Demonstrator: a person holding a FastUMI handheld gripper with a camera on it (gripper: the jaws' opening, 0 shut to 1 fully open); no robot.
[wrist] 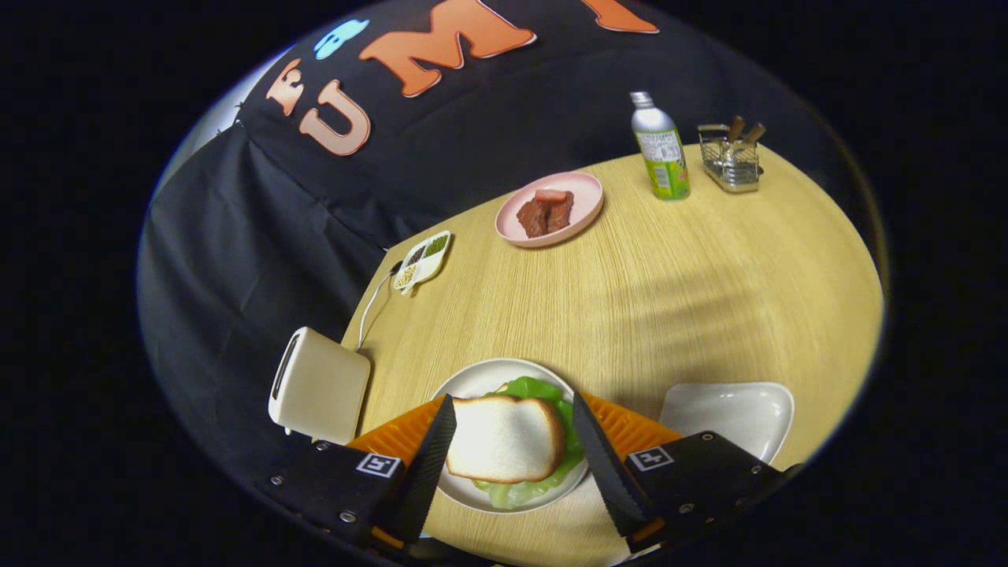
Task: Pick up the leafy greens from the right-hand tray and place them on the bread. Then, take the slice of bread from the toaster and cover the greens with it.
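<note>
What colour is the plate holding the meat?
Pink plate, seen in the gripper view, far beyond the open hand-held gripper.

A pink plate of brown meat (549, 211), green-labelled metal bottle (660, 148), wire utensil basket (730, 160) and white three-part condiment dish (423, 261) stand on the pale wooden table (693, 299)

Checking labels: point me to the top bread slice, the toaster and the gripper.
top bread slice (505, 438), gripper view, middle of its white face, between the fingers.
toaster (323, 387), gripper view, its cream side wall.
gripper (512, 405), gripper view, midway between fingertips, open.
</note>
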